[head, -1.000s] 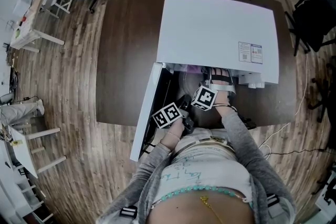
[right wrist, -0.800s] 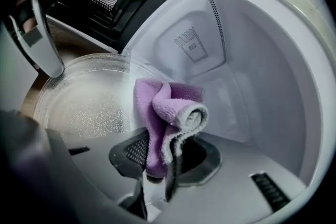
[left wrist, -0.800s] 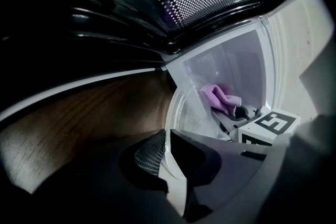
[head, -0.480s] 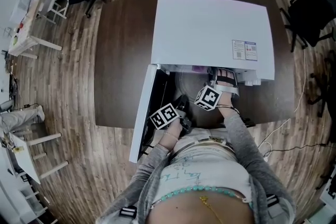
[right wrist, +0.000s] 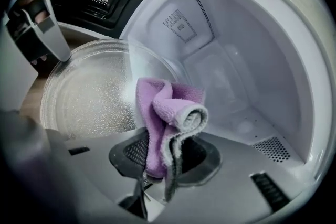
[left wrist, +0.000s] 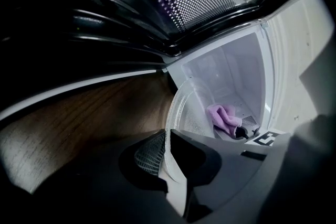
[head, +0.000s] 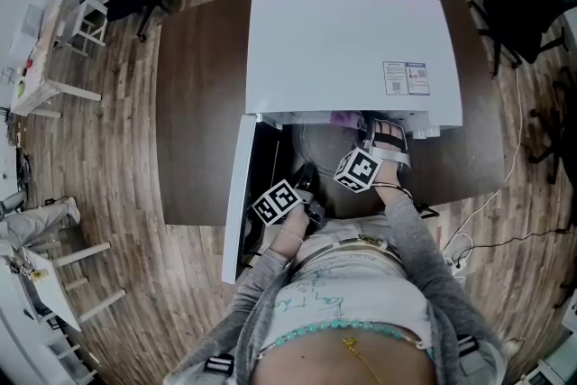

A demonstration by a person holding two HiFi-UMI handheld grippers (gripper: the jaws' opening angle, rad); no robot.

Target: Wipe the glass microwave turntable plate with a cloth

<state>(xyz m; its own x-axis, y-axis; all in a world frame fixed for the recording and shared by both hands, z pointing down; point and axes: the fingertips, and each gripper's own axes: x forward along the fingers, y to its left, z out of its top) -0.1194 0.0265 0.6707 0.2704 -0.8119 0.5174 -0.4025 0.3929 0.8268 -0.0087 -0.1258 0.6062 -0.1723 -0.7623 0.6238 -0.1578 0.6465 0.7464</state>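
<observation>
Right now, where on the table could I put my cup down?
The brown table left of the microwave is bare, and a thin strip on its right. The front is crowded: the open door, the left gripper holding the plate, the right gripper holding the cloth.

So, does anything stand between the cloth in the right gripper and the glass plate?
Nothing visible does. The right gripper holds the cloth close to the plate, and no object lies on the glass. The left gripper clamps the plate's rim, away from the cloth.
</observation>
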